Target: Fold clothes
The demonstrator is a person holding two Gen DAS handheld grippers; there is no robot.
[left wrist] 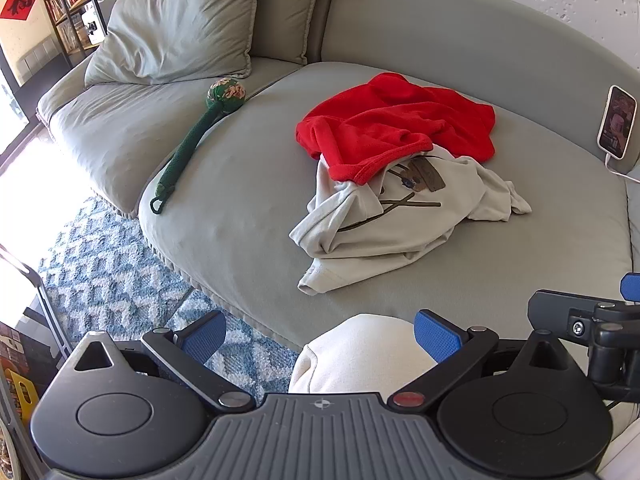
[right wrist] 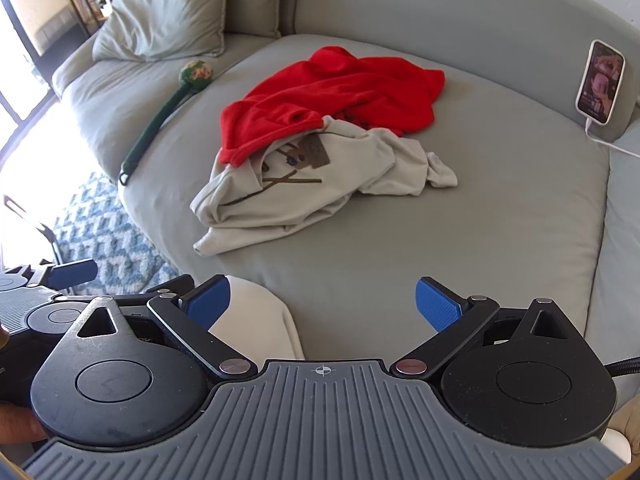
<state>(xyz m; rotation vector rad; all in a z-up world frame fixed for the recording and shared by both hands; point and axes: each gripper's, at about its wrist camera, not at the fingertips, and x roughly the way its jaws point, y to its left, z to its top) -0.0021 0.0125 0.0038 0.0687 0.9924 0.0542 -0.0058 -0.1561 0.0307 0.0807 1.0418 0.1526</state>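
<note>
A crumpled red garment (left wrist: pixel 400 120) (right wrist: pixel 332 92) lies on the grey sofa cushion (left wrist: pixel 248 208) (right wrist: pixel 480 220), partly over a crumpled pale grey T-shirt (left wrist: pixel 384 224) (right wrist: pixel 288 196) with a dark print. My left gripper (left wrist: pixel 320 336) is open and empty, held near the cushion's front edge, short of the T-shirt. My right gripper (right wrist: pixel 324 304) is open and empty, also short of the clothes. The right gripper also shows at the right edge of the left wrist view (left wrist: pixel 624 292).
A green massage hammer (left wrist: pixel 192 140) (right wrist: pixel 160 120) lies left of the clothes. A lit phone (left wrist: pixel 616 122) (right wrist: pixel 600 82) with a cable leans on the backrest at right. Pillows (left wrist: pixel 180 28) at back left. A blue patterned rug (left wrist: pixel 108 268) lies below. A cream-clad knee (left wrist: pixel 368 356) sits in front.
</note>
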